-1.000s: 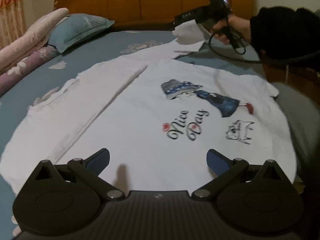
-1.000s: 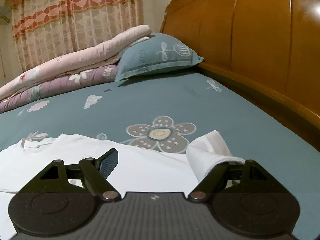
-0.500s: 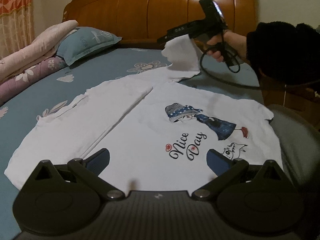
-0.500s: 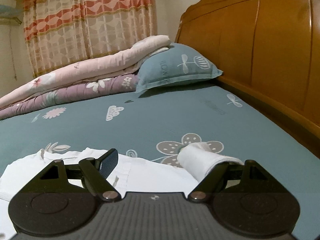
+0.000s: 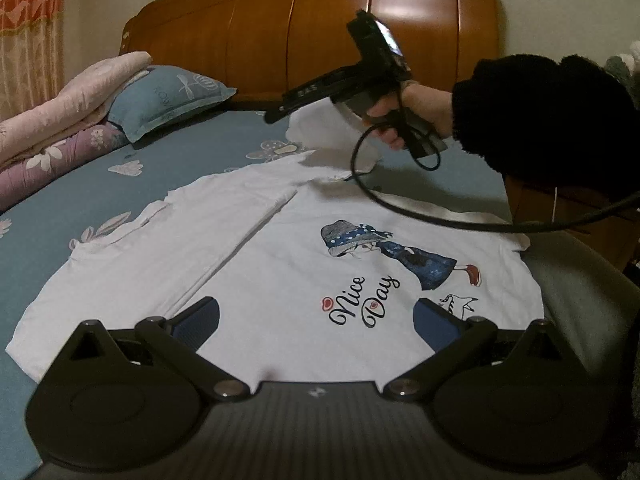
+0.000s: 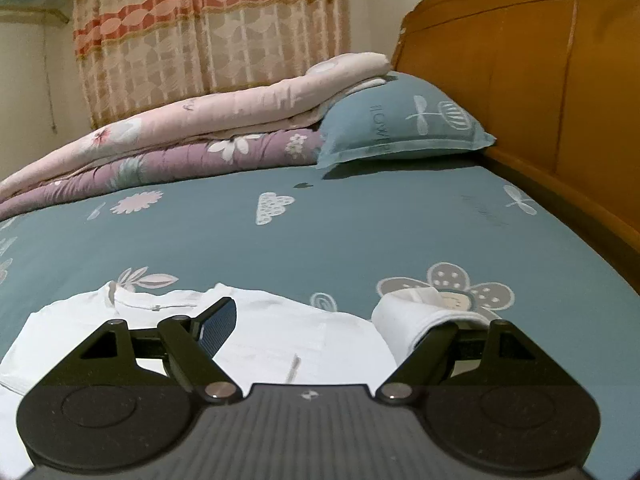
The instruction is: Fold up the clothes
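My left gripper (image 5: pixel 316 316) reads as matt black plastic, ribbed on its body, with small shiny metal pivot pins and blue textured pads (image 5: pixel 198 322). Under it the T-shirt (image 5: pixel 280 248) is thin white cloth — smooth, softly creased, with a flat print. The bedsheet (image 6: pixel 360 220) is matt teal fabric. At the far end, the headboard (image 5: pixel 360 28) is glossy varnished wood — the sleeve (image 5: pixel 540 116) looks fuzzy black fleece.

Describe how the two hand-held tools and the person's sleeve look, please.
Each tool, left tool and right tool, has a black ribbed body, two round black discs, silver pivot screws and dark blue finger pads. A black cable hangs from the right one. The sleeve is black and fluffy.
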The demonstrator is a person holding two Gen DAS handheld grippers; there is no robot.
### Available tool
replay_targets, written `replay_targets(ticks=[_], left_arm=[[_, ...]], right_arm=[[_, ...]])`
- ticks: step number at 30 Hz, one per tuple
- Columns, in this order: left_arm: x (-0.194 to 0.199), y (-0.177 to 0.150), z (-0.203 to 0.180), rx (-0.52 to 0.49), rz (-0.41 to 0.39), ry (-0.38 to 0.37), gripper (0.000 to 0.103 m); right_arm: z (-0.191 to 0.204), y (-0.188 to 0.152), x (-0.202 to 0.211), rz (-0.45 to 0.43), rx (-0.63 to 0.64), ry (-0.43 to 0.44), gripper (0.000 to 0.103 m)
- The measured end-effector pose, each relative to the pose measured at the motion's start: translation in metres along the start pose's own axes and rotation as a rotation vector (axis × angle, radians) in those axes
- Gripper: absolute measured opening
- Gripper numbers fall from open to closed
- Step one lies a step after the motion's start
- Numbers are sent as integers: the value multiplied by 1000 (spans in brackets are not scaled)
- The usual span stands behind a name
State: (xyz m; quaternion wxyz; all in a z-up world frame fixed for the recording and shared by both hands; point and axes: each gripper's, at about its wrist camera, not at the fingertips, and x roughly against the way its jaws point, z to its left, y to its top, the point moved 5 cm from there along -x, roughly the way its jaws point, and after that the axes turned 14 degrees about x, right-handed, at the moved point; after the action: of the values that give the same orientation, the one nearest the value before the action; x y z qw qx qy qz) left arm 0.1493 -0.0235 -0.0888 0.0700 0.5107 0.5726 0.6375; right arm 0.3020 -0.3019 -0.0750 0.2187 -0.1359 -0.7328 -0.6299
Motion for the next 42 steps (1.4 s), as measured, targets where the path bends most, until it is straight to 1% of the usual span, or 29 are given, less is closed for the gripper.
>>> replay_targets(ticks=[4,10,21,26,33,36,42], left_arm=[[0,-1,3,4,3,3,102],[-2,-6,9,-2,33,2,102],[-1,-10,14,-2,44,-6,102],[-1,-11,12,-11,49,-12,102],[-1,-11,6,-25,48,-38,102],[-2,-11,5,-25,50,-37,102],[-3,-11,3,-29,49,-40,102]], right_arm=[[17,6,-9,3,22,25,83],[52,12,-26,10,75,75,83],[114,9,-53,5,145,142,83],[130,8,-59,14,192,149,83],[140,14,-60,-2,169,184,83],[149,18,-61,-5,175,203,83],[180,22,-67,11,256,245,83]])
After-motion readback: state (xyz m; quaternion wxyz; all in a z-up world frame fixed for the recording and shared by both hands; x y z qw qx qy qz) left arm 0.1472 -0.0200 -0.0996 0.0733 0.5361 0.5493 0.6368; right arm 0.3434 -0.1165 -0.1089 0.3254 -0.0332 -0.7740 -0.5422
